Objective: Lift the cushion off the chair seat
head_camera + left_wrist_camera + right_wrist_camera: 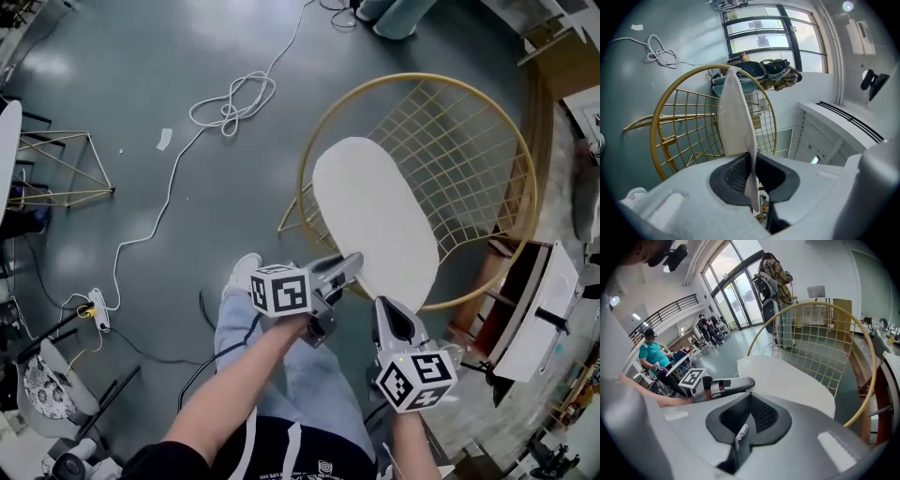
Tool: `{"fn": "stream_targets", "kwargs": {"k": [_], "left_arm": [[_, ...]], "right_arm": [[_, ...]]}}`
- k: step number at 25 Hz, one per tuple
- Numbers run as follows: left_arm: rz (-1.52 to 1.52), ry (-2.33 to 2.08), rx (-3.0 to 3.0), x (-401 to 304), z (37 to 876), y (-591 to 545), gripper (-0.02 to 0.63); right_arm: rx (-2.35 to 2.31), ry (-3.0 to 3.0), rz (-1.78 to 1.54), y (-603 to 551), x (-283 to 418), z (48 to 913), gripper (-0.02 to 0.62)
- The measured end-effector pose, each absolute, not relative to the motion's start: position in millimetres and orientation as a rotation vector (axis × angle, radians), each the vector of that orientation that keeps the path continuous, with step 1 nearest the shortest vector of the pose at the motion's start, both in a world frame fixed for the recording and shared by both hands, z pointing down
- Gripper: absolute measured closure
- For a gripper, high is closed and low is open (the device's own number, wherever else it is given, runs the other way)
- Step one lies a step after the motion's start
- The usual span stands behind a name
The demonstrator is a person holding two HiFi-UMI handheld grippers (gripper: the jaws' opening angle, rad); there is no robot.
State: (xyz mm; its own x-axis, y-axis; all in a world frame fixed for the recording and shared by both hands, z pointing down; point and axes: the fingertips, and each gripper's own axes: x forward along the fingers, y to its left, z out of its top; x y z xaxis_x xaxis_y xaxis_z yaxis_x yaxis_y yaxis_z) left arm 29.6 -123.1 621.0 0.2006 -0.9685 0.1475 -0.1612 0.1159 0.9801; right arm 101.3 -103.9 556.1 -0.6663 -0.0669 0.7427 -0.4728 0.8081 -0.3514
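Observation:
A white oval cushion (375,220) hangs tilted over the gold wire chair (469,141), its near end raised toward me. My left gripper (352,267) is shut on the cushion's near left edge. In the left gripper view the cushion (736,117) stands edge-on between the pads of that gripper (752,161), with the chair (665,122) behind it. My right gripper (386,307) holds the near right edge. In the right gripper view a strip of white fabric is pinched in that gripper (740,432), and the cushion (787,380) spreads out ahead over the chair (820,343).
A white cable (230,103) loops across the grey floor to a power strip (98,309). A gold wire frame (56,169) stands at the left. At the right, close to the chair, stands a white and wood cabinet (534,309). My leg and shoe (246,272) are below the grippers. People (654,357) sit far off.

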Motion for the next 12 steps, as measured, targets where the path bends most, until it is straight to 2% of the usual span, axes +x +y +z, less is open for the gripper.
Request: {"fn": "stream_targets", "kwargs": {"k": [12], "left_arm": [[-0.844, -1.183, 1.36, 21.8, 562.7, -128.3, 0.58]], "right_arm": [[0.568, -2.311, 0.673, -122.0, 98.3, 509.1, 0.597]]}}
